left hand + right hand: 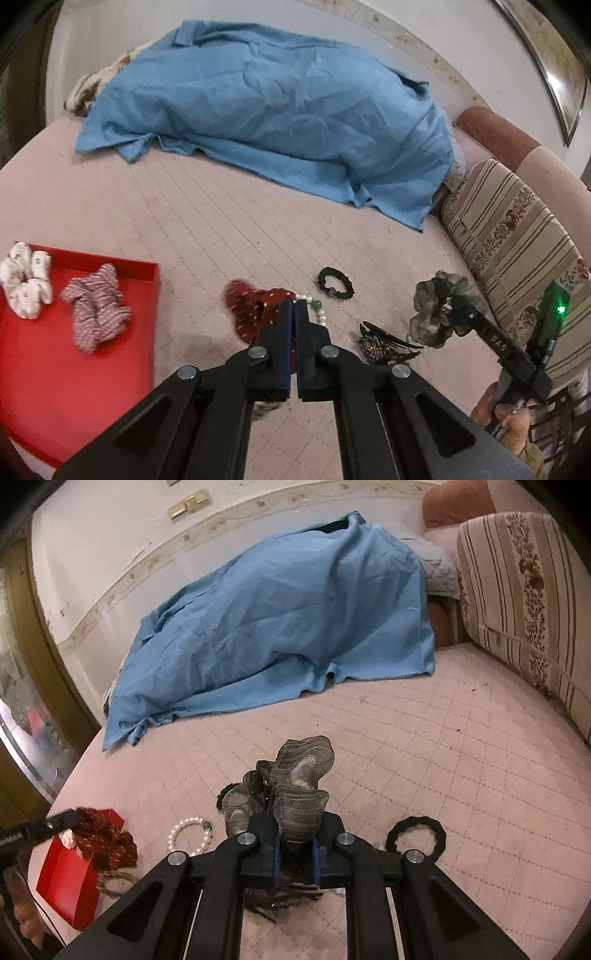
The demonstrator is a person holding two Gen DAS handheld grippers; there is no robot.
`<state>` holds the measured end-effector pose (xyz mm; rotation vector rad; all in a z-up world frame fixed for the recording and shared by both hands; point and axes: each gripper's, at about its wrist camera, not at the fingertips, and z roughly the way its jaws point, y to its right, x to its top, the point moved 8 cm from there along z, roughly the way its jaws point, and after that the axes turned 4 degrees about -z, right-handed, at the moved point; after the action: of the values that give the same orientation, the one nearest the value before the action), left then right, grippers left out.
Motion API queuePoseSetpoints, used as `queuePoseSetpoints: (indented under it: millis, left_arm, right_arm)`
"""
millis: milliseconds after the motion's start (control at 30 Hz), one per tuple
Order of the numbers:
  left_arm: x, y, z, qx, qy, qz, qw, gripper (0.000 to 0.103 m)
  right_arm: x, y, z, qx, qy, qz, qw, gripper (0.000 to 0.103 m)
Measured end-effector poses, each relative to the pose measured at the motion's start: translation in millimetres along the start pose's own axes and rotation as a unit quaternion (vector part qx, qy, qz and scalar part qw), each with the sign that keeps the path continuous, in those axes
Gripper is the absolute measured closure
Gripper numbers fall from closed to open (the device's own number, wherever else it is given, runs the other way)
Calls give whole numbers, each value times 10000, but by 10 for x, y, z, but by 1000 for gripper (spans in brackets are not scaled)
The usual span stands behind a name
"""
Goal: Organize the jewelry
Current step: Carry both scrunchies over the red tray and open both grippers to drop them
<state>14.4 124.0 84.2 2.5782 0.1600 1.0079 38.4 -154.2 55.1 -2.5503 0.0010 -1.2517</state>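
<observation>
We see a pink quilted bed (229, 221) strewn with hair accessories and jewelry, a blue sheet (266, 110) heaped along its far side and a striped floral cushion (517, 236) at the right edge. Our left gripper (295, 310) is clenched tight on the dark red scrunchie (251, 306), which hangs in front of the pearl bracelet (317, 314) and hides most of it. Our right gripper (295, 845) grasps the grey scrunchie (295, 790), lifted clear of the bed; the bunched fabric blocks much of what lies beyond it. Under it sits a dark hair claw (384, 343), and a black beaded bracelet (334, 282) lies just beyond on the bed. A black ring-shaped hair tie (415, 836) rests to the right. The red tray (74, 350) at the left holds two scrunchies, one white floral (26, 284) and one pink striped (96, 310). We count four scrunchies, two bracelets, one claw, one tie.
</observation>
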Motion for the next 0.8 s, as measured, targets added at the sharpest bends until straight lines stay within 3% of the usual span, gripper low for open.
queuePoseSetpoints:
  millis: [133, 200, 300, 333, 433, 500, 567, 800]
  left_arm:
    - [-14, -49, -250, -78, 117, 13, 9999, 102]
    - [-39, -9, -362, 46, 214, 311, 9993, 102]
    - [-170, 271, -590, -726, 105, 508, 9960, 102]
    - [-200, 335, -620, -697, 115, 659, 9953, 102]
    - [-258, 343, -469, -35, 2, 983, 9951, 102]
    - [-278, 364, -455, -239, -103, 792, 9965, 102]
    - [-259, 455, -599, -516, 110, 819, 9952, 102]
    - [-125, 459, -849, -293, 481, 1008, 9933, 102]
  right_arm:
    - [-82, -127, -33, -81, -17, -237, 9997, 90]
    - [-130, -185, -46, -90, -36, -307, 9995, 90]
    - [-230, -256, -71, -35, -89, -281, 9996, 90]
    - [-252, -272, -83, -26, -95, -281, 9996, 90]
    - [-306, -320, -121, -29, -99, -279, 9996, 90]
    - [-340, -332, -146, -21, -108, -236, 9997, 90]
    - [-385, -344, -185, 9, -115, -200, 9997, 90]
    - [-453, -365, -234, 46, -132, -188, 9997, 90]
